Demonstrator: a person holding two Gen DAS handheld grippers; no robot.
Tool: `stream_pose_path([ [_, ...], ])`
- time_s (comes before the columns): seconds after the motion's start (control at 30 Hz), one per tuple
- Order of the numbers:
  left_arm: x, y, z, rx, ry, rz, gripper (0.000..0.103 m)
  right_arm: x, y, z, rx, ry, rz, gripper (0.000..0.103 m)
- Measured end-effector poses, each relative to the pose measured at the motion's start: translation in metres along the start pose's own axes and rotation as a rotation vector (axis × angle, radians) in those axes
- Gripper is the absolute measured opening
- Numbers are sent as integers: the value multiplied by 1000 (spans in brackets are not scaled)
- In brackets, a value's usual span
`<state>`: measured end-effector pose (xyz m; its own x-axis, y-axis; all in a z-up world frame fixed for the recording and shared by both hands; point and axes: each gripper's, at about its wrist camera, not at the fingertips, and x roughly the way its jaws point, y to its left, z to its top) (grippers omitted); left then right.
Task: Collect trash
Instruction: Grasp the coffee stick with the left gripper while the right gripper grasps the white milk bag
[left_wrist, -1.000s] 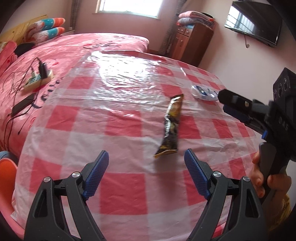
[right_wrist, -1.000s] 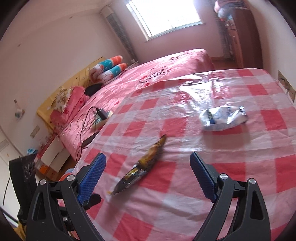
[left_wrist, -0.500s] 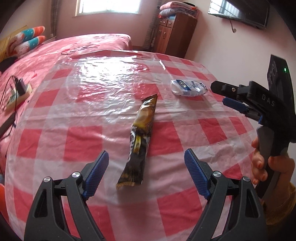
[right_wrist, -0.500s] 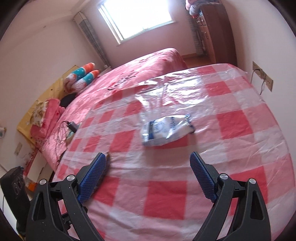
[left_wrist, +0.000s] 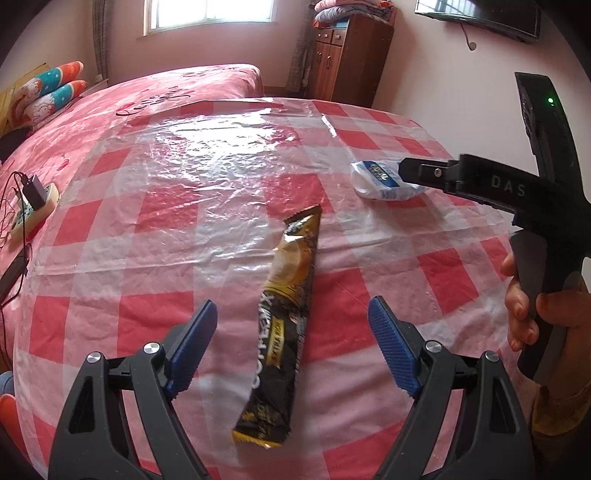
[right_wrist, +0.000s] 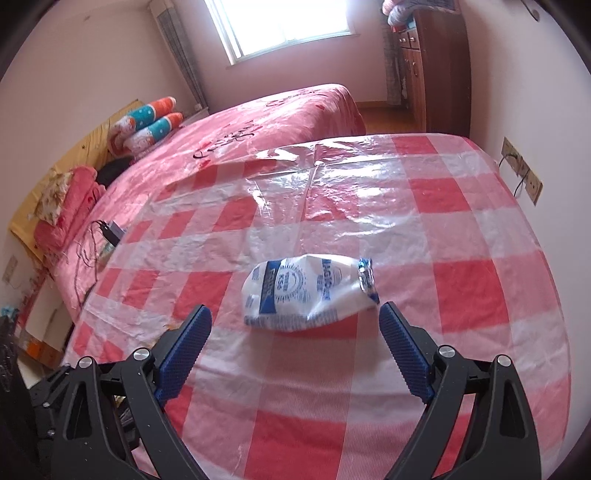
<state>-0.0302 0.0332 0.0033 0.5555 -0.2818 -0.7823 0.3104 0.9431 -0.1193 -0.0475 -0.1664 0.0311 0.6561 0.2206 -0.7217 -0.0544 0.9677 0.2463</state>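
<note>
Blue-padded jaws of the left gripper stand wide apart, empty, with the black-and-gold coffee-mix sachet lying lengthwise between them on the red-and-white checked plastic sheet, near its front edge. Whether the pads hang above the sachet or touch the sheet is hard to judge. The right gripper is likewise spread wide and holds nothing; the crumpled white-and-blue wrapper lies just beyond its fingertips, toward the sheet's right edge. A hand grips that tool's handle. Past the sheet's left edge, a charger and cables rest on the pink bedspread.
</note>
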Motion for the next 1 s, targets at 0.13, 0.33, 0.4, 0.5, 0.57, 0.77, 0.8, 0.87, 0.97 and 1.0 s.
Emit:
stream_pose_path([
  [0.13,4,3,3,-5,1,9,84,14,-1,4,-5,19,-17,91],
  [0.33,12,1,6,5,7,32,84,29,-1,9,-14,44,-20,91],
  [0.4,14,0,6,14,5,40,84,32,1,9,-21,49,-17,91],
  [0.5,16,-3,7,32,5,61,84,35,6,8,-45,53,-19,92],
  [0.57,17,-5,6,41,1,77,84,37,9,8,-62,56,-22,92],
  [0.77,18,-9,6,49,-5,113,77,42,15,9,-96,61,-21,92],
  [0.8,18,-10,6,49,-8,115,73,42,16,9,-96,61,-20,92],
  [0.87,17,-9,6,44,-14,119,67,42,16,9,-97,61,-17,92],
  [0.97,15,-8,6,35,-22,123,57,40,16,9,-97,49,2,86],
  [1.0,14,-7,6,32,-24,124,53,39,14,9,-93,47,3,73],
])
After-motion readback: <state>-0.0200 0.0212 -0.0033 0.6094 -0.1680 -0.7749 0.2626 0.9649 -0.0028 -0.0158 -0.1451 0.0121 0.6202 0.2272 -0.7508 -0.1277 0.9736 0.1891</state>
